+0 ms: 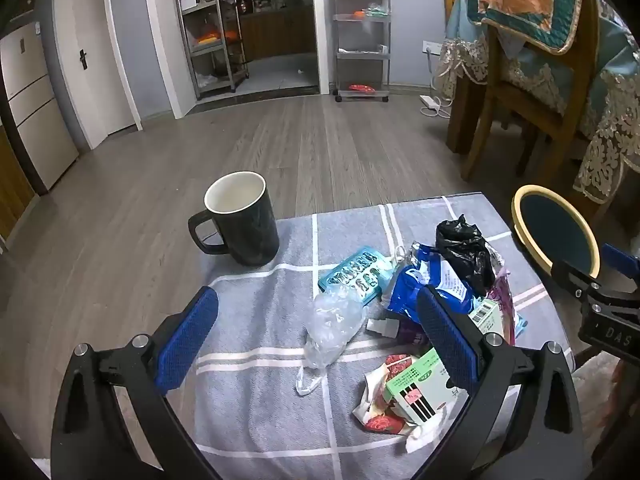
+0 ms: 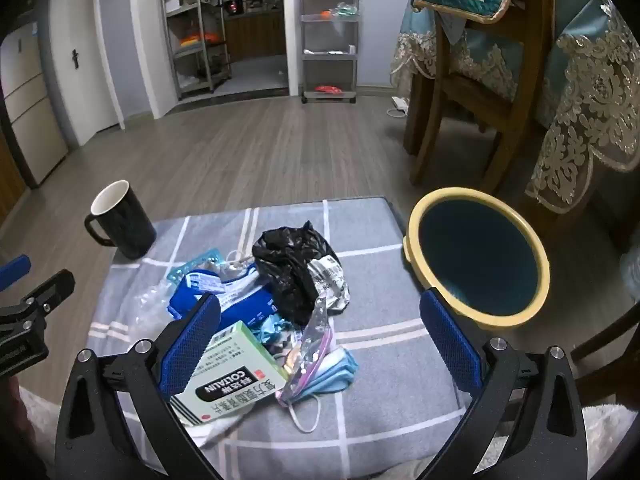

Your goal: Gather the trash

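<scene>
Both grippers hover over the worktop (image 2: pixel 384 320), grey checked cloth, nothing held. Left gripper (image 1: pixel 318 338): fingers spread wide, empty, clear plastic wrap (image 1: pixel 332 326) lying between them. Right gripper (image 2: pixel 320 340): fingers likewise wide apart, empty, over the near edge of the pile. Trash sits heaped mid-cloth: black bag (image 2: pixel 290 268), blue packet (image 2: pixel 236 300), green box (image 2: pixel 230 372), face mask (image 2: pixel 332 372), teal blister tray (image 1: pixel 354 274), crumpled red wrapper (image 1: pixel 384 396). Bin (image 2: pixel 478 254), yellow rim, stands off the right edge of the worktop, just beside it, apparently empty. Mug (image 1: pixel 240 220) at the far left corner, near the edge, not trash by the look of it. Risks, as I judge them: pieces overlap, so one pinch may drag neighbours along and shed them onto the floor on the way to the bin; film and mask are limp and may slip out; a left-side sweep could knock the mug off.
</scene>
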A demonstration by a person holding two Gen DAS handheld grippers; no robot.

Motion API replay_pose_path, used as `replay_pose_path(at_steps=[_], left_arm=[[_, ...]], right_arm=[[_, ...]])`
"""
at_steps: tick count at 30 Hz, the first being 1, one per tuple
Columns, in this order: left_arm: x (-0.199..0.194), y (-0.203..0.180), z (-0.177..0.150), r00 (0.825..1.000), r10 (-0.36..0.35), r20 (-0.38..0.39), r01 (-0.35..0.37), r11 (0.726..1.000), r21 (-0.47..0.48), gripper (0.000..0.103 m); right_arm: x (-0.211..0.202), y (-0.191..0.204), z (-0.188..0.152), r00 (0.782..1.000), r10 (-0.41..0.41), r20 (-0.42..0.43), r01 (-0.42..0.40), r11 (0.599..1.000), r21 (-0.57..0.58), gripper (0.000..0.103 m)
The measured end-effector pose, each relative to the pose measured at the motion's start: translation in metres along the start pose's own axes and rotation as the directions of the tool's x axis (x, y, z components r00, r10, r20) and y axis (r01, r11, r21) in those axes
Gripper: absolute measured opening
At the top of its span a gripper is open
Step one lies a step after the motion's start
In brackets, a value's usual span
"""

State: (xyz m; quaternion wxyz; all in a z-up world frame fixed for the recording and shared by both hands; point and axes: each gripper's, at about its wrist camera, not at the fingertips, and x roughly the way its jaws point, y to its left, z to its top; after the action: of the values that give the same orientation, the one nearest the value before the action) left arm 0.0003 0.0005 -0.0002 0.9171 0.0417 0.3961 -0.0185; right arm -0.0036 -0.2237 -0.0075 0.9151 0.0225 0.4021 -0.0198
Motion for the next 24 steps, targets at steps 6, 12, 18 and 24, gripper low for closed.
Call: replay_pose_path(at_steps=[6,12,18,24], left_arm=[[-0.0037,0.0015,-0.0021,1.000,0.016,0.020,-0.016,1.000,-0.005,0.098],[-0.0010,0.0008,-0.0003,1.000,0.012,0.014,-0.012,1.000,-0.001,0.098],[-0.0015,0.0003,0.0005,1.000,0.015,0.015,-0.015,1.000,0.009,0.098],[-0.0009,-0.0005,0.0002,1.000,0.015,0.018,-0.015,1.000,0.011,0.098]], right_arm=[[0.0013,-0.0005,-0.0001,1.000,0.002,-0.006,-0.002,1.000,0.000,0.099],[0.0007,0.0003,0.0010,1.000,0.001,-0.005,-0.001,1.000,-0.003,0.099],[0.0014,-0.0012,-0.0003,1.000,0.004,-0.002,-0.004,1.000,-0.003,0.099],[0.0017,-0.0020,-0.0003,1.000,0.005,-0.004,-0.005,1.000,-0.003,0.099]])
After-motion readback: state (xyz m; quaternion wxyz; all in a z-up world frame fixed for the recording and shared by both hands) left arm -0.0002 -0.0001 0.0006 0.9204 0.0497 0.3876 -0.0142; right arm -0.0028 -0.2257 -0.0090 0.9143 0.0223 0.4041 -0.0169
